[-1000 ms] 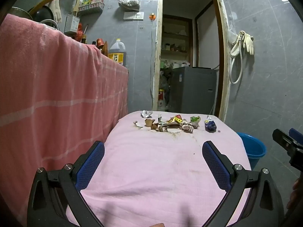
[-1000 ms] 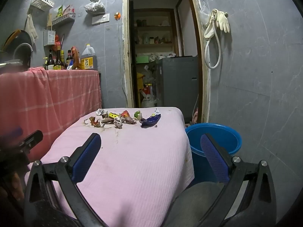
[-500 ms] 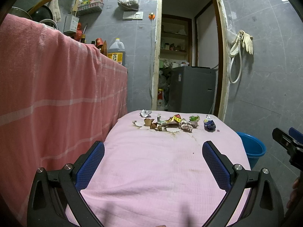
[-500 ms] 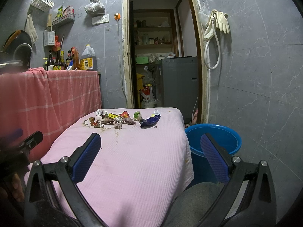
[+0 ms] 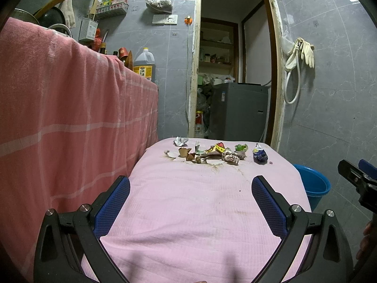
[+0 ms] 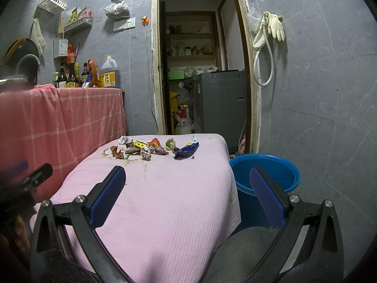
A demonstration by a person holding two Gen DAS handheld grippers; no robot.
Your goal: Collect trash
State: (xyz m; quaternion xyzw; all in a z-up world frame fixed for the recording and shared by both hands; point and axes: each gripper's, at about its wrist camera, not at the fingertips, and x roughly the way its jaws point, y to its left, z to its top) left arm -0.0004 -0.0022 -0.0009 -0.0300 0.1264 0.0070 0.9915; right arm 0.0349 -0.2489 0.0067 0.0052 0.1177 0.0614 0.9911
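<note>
Left tool is held spread wide, nothing between its blue pads, low over the near end of the tabletop (pink cloth cover, stained near the litter). Right tool is likewise spread and empty, pointed along the tabletop's right edge, with the bucket seen between its fingers.

Trash is noted in a loose row at the far end of the tabletop, well apart from both tools. Items distinguished:
- white wad, far left of the row, crumpled;
- brown scraps, lying on a pale stained patch;
- yellow-red wrapper, creased;
- green wrapper;
- blue pouch, at the right end, nearest the bucket, a small dark bead lying just beside it.

Handling is judged as follows. All pieces appear light and soft; little grip force should be needed, and a hard squeeze would only crush them (no harm for waste). Foil or plastic film is likely slippery, so raised folds and bunched ridges are preferred over flat faces. The pouch is probably best taken across its narrow middle. The brown scraps look brittle and may crumble. Flat pieces may be hard to lift off the cloth, and the cloth could be pinched with them. Whether any piece is wet cannot be told.

Bucket stands on the floor beside the tabletop's right edge and appears empty.
</note>
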